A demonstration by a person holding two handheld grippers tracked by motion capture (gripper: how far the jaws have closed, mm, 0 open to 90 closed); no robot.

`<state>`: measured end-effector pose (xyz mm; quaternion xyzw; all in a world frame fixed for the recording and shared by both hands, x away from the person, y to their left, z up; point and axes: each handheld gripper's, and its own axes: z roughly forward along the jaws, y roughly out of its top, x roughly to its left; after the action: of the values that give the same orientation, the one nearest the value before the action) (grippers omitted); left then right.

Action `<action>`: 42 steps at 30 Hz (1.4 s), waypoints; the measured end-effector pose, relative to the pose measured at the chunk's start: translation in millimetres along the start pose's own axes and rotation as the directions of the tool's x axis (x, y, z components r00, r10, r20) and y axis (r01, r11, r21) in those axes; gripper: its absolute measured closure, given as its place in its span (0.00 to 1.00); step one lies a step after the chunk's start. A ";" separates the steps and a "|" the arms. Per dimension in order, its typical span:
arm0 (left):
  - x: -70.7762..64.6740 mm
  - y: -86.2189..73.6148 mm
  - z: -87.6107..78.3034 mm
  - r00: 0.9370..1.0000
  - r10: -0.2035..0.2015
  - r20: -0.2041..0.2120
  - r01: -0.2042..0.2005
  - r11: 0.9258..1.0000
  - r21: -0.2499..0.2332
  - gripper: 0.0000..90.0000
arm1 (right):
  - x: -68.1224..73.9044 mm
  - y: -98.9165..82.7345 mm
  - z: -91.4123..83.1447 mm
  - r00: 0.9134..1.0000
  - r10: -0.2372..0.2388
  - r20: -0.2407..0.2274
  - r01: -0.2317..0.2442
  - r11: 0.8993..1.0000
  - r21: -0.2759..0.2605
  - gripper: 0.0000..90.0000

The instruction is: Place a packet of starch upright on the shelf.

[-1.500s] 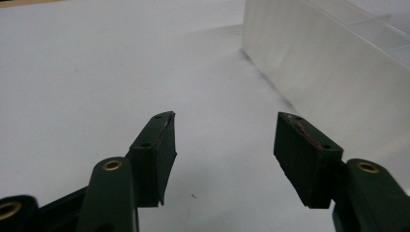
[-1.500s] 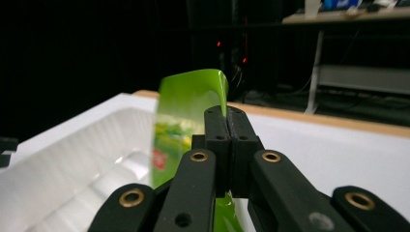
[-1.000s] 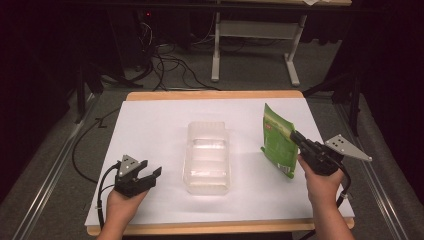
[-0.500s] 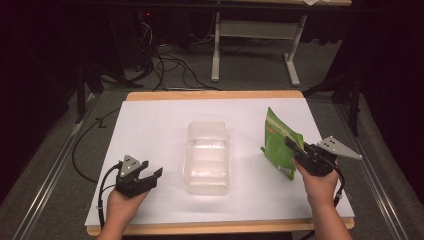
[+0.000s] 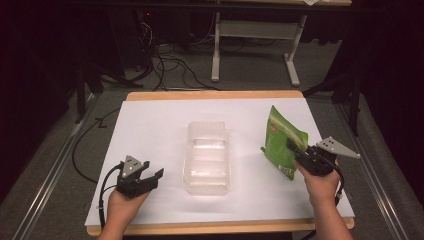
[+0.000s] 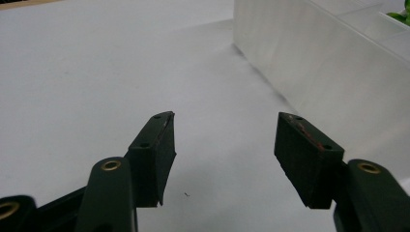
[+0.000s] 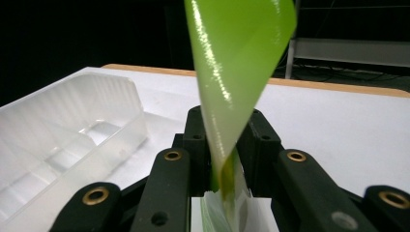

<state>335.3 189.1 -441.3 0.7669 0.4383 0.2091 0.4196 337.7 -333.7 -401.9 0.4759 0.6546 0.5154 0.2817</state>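
Right tool [image 5: 294, 148]: pinched green pouch [image 5: 281, 140], 3 o'clock of clear tray [image 5: 207, 157].
Left tool [image 5: 150, 173]: spread, idle.
Next: likely pouch into tray.

A white sheet [image 5: 150, 130] covers a wooden table [image 5: 215, 95] across the middle of the frame. At the upper centre a grey desk frame [image 5: 216, 50] stands on the dark floor [image 5: 250, 70], with black cables [image 5: 170, 70] tangled just left of it. Metal rails [image 5: 50, 175] run along the lower left.
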 end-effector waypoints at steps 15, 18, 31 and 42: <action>-1.1 0.1 0.8 1.000 0.010 0.000 -0.010 1.000 0.005 0.45 | -2.8 4.5 0.6 1.000 -0.029 0.010 0.029 0.999 0.018 0.97; -0.3 0.2 0.5 1.000 0.011 -0.005 -0.011 1.000 0.001 0.45 | -2.5 6.4 -1.0 0.999 -0.039 0.006 0.039 0.999 0.010 0.97; 0.6 0.5 0.0 1.000 0.007 -0.002 -0.007 1.000 -0.001 0.45 | 4.1 16.2 -12.0 0.997 -0.061 -0.048 0.059 0.997 -0.044 0.97; 2.0 0.6 0.2 1.000 0.013 0.001 -0.013 1.000 0.000 0.45 | 36.9 31.6 -6.5 0.979 -0.121 -0.164 0.108 0.991 -0.083 0.97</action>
<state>336.9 190.5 -441.0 0.7699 0.4328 0.2114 0.4186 328.3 -302.2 -365.7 0.3815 0.6830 0.5603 0.2719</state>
